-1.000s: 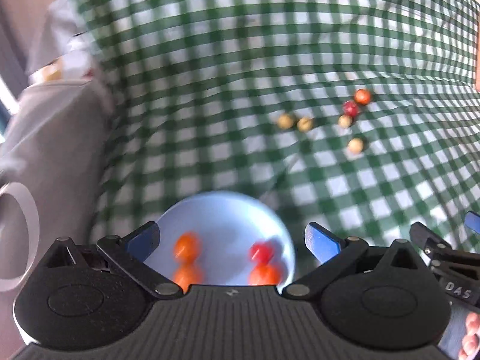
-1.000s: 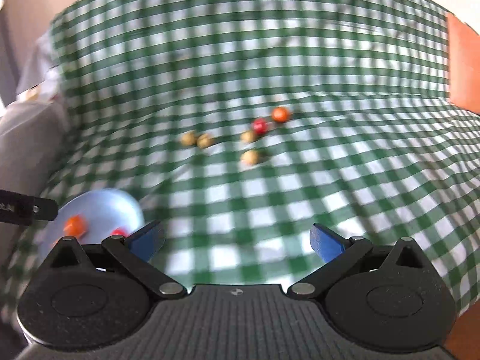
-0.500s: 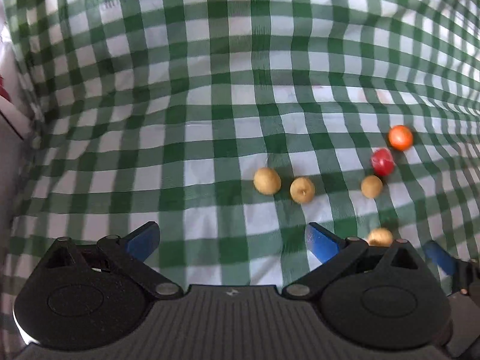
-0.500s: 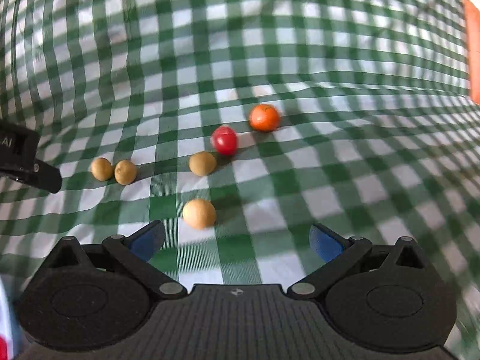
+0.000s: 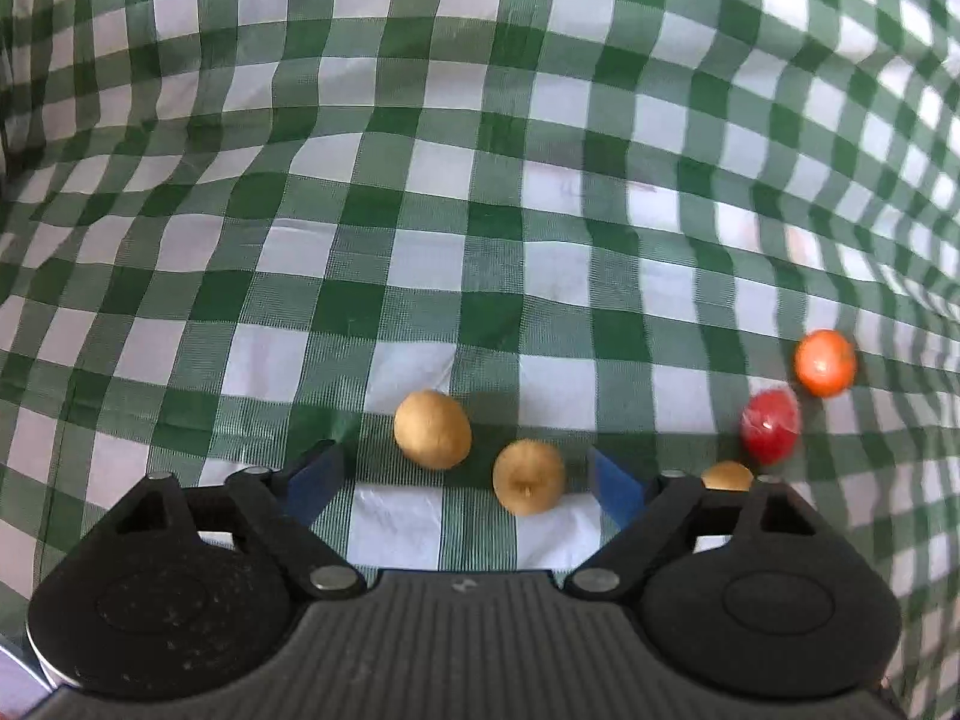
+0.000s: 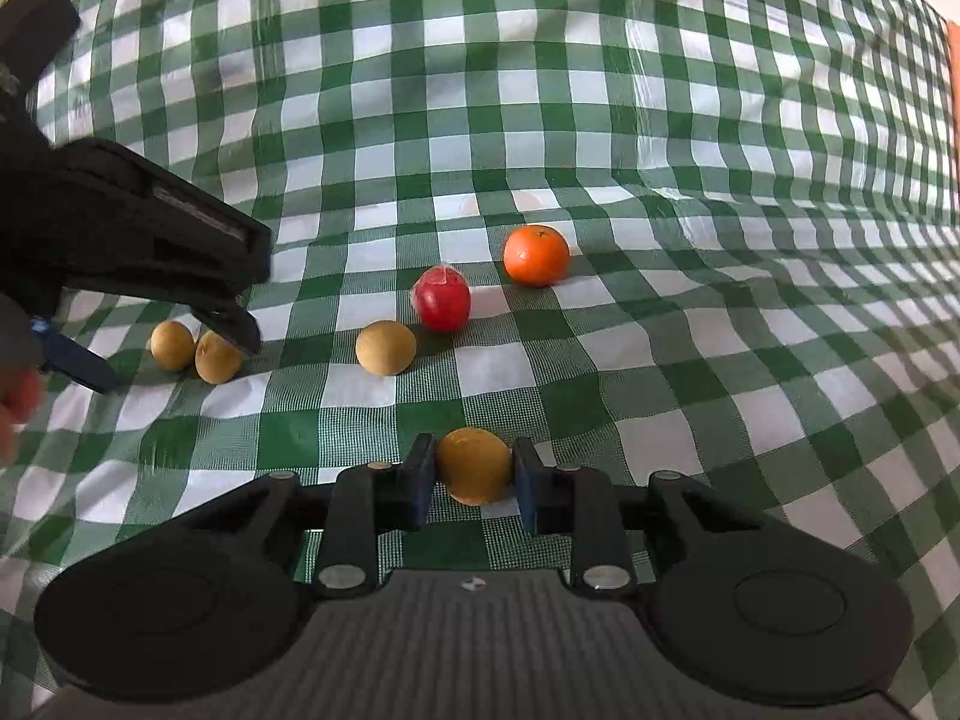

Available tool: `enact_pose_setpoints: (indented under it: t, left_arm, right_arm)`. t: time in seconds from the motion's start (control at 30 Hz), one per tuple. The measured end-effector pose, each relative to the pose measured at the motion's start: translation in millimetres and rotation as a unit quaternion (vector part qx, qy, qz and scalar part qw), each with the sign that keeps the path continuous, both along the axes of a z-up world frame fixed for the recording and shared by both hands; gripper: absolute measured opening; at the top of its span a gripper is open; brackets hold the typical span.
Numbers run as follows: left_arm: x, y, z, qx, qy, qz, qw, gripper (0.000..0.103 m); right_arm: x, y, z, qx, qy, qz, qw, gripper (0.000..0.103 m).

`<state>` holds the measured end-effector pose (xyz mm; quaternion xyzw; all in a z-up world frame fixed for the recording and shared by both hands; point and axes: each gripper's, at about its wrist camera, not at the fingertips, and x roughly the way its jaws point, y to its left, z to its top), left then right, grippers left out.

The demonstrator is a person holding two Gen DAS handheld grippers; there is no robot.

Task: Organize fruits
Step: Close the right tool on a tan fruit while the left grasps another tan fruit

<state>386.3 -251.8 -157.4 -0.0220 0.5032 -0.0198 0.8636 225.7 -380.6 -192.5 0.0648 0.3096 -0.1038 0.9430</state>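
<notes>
- The right hand-held gripper point(image 6: 473, 480) has its two blue pads pressed against either side of a tan round fruit point(image 6: 474, 465), which sits on the green-and-white checked cloth point(image 6: 660, 120) covering the tabletop.
- Ahead of that held fruit and slightly to its left lies another tan fruit point(image 6: 385, 347); just beyond it is a red fruit point(image 6: 443, 298), and further ahead to the right an orange point(image 6: 536, 255).
- The red fruit lies between the tan one and the orange; none of the three touches another.
- The left hand-held gripper point(image 5: 462, 483) is spread wide, with nothing between its pads.
- Two tan fruits lie on the cloth inside that gap: one point(image 5: 432, 429) ahead and nearer the left pad, the other point(image 5: 528, 477) closer in and nearer the right pad. Neither touches a pad.
- From the right wrist view, the left hand-held gripper point(image 6: 174, 354) reaches in from the far left, over the same pair point(image 6: 195, 351), which lie just beside each other.
- To the right of the left hand-held gripper, the red fruit point(image 5: 770, 425) and the orange point(image 5: 825, 362) show on the cloth, slightly blurred.
</notes>
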Motion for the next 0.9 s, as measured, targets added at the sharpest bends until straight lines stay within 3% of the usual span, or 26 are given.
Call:
enact_pose_setpoints:
  t: [0.03,0.07,0.1,0.17,0.2,0.23,0.6,0.87,0.9]
  left_arm:
    - [1,-3,0,0.011,-0.003,0.001,0.9999,0.082]
    - [1,-7,1,0.026,-0.005,-0.003,0.9996,0.07]
    - [0,-10,3,0.039,-0.004,-0.013,0.9991,0.051]
    - [-3,-11,9,0.035,0.0,-0.025,0.9991,0.051]
    - [-5,-9,11,0.029,0.0,-0.028,0.9992,0.044]
    - [-8,-7,13,0.025,0.0,-0.035,0.9991,0.027]
    - [-62,29,39,0.0,-0.013,-0.067,0.9976,0.028]
    - [-64,45,29,-0.018,-0.002,-0.075,0.997,0.028]
    - [-62,44,24,-0.014,0.004,-0.079,0.9968,0.033]
  right_arm:
    - [0,1,0,-0.003,-0.001,0.002,1.0,0.029]
    - [1,0,-1,-0.004,-0.002,0.004,1.0,0.029]
    - [-2,0,0,0.001,-0.004,0.004,1.0,0.029]
    - [-3,-3,1,0.011,-0.006,0.002,1.0,0.029]
    - [-3,-3,2,0.012,-0.006,0.002,1.0,0.029]
    - [-4,-2,2,0.012,-0.006,0.001,1.0,0.029]
    - [-17,6,19,0.004,-0.005,-0.013,1.0,0.028]
    - [-42,13,13,0.022,0.021,-0.019,0.999,0.029]
    - [-41,13,11,0.021,0.022,-0.019,0.999,0.028]
